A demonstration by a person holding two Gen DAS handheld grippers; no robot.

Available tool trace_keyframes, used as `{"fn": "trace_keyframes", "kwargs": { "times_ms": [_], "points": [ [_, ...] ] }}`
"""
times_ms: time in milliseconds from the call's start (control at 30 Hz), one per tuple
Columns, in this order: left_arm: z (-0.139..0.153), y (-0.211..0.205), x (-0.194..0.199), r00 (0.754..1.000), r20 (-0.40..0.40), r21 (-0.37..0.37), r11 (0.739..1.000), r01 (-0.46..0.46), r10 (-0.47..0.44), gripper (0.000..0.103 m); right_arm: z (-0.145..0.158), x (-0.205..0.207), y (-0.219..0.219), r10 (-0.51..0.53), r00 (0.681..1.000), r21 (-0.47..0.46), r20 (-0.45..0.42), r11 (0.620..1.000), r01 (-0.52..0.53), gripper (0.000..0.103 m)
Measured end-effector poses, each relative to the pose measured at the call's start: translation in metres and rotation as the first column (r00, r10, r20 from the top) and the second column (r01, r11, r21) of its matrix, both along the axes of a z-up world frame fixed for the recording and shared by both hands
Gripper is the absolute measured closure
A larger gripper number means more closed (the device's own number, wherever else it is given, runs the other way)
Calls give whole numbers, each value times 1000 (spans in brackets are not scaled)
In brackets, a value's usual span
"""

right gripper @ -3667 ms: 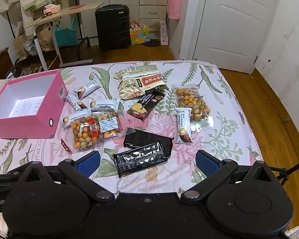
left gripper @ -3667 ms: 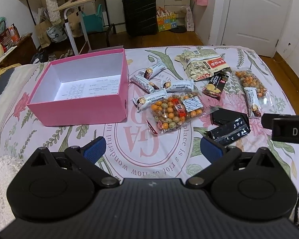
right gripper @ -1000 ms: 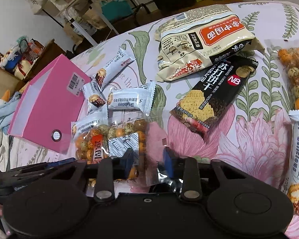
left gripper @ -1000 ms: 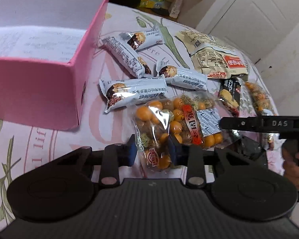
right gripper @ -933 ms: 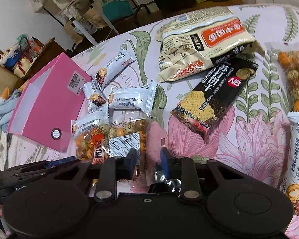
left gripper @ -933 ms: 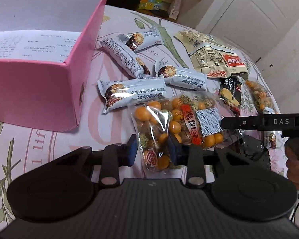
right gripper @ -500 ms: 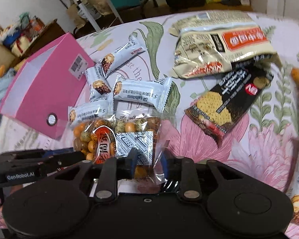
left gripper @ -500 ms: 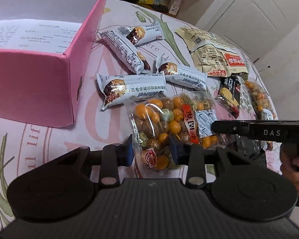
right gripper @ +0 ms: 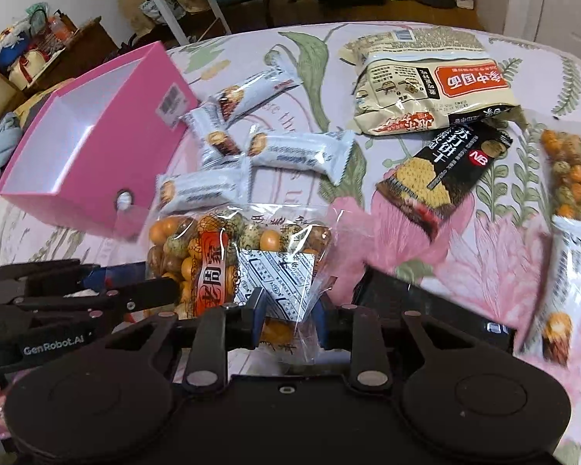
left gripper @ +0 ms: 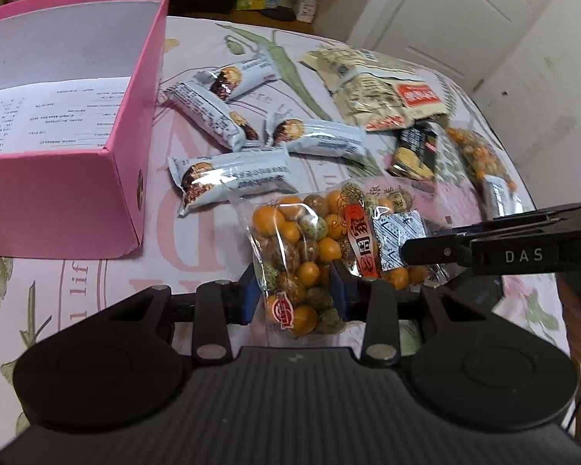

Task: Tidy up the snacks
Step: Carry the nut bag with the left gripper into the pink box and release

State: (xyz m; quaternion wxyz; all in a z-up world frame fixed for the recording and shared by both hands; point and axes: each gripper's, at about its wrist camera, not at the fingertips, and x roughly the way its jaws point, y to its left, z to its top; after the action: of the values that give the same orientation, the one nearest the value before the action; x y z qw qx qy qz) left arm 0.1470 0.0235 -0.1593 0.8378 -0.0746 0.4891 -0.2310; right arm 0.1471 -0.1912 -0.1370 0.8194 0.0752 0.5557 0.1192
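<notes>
Bed (left gripper: 77, 271): floral cover carries everything; snacks are strewn across its middle toward the right edge.
Pink box (left gripper: 58, 178): open, standing toward the bed's left edge, a printed sheet on its floor.
Beige bag (right gripper: 426, 89): lies flat toward the far edge, a black cracker pack (right gripper: 441, 170) just beside it.
White bars (left gripper: 232, 174): four lie in a loose cluster beside the box's right wall.
Clear bag of coated nuts (left gripper: 321, 248): in the middle of the bed, just nearer than the bars, held at both ends.
Left gripper (left gripper: 294, 294): jaws clenched on the bag's near end, nuts bulging between the blue pads.
Right gripper (right gripper: 288, 316): jaws have just been closing, pinching the bag's clear film edge between them.
</notes>
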Motion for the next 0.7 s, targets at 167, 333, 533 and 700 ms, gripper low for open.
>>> {"fn": "trace_keyframes", "kwargs": {
  "times_ms": [167,333,533,700],
  "points": [
    [16,17,-13,998,-54,-21,999,29,-30,66,19,-20,12,-15,998,3,-59,1000,15,69],
    [39,40,-24,997,-62,-6,999,34,-34,66,33,-33,34,23,996,30,-85,999,-21,68],
    [78,71,-44,999,33,58,998,-5,3,66,62,-40,66,98,994,67,-43,993,-95,71],
    [110,101,-50,994,92,64,995,-71,65,66,89,-34,90,155,987,88,36,984,-157,73]
  ]
}}
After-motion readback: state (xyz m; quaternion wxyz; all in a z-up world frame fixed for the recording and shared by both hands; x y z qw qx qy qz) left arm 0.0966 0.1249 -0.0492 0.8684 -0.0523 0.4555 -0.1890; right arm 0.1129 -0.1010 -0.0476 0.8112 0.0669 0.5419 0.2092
